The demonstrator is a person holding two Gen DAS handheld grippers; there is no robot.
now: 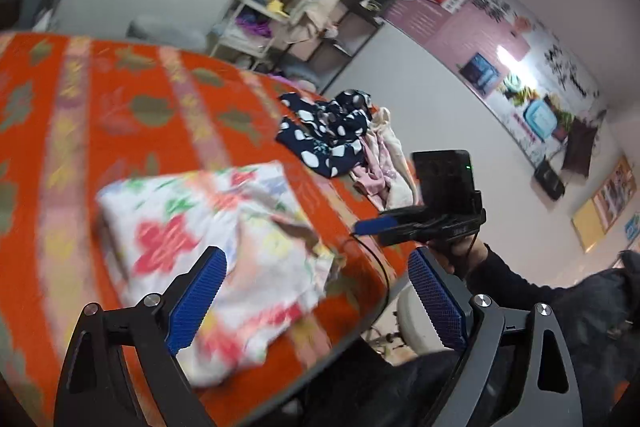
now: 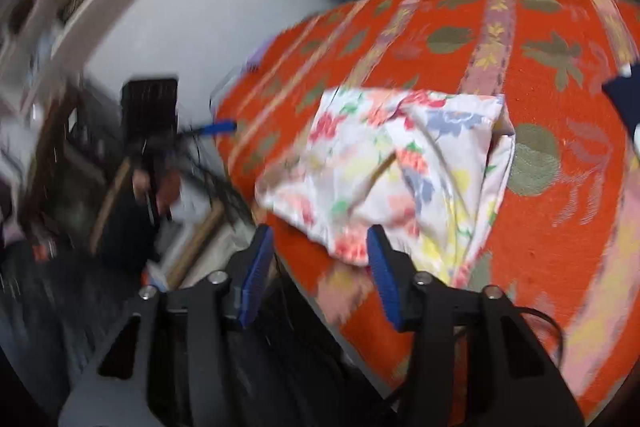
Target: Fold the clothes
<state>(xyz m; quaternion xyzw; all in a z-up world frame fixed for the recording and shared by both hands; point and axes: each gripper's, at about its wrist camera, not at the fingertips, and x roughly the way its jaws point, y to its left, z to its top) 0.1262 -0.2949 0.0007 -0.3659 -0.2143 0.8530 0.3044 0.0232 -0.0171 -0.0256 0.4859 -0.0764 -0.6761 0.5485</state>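
the floral garment [image 1: 208, 247] lies in a rough folded packet on the orange patterned cloth of the table [image 1: 100, 99], close to the near edge, and one corner [image 2: 348, 251] droops toward that edge right in front of the right claw [image 2: 318, 267]. both claws are empty: the left claw [image 1: 316, 291] stands wide, one blue pad over the packet and the other out past the table edge, and the right claw is parted to a middling gap with nothing between its fingers. farther along the table, well apart from the packet, a navy dotted garment [image 1: 328, 131] and a pale pink one [image 1: 380, 163] sit crumpled in a heap near the far right edge. the packet looks loose to me, with a flap lifted across its top [image 2: 424, 155], so a careless nudge from either claw could spring it open or drag it off the near edge. a black cable [image 1: 376, 259] trails over the table edge from the right claw's handle, and it could snag the cloth or the packet's corner if the hand swings across. everything is blurred with motion, so i cannot tell how neat the folds are, or whether this piece is finished or halfway folded. the heap could slide off its own edge if the cloth gets tugged.
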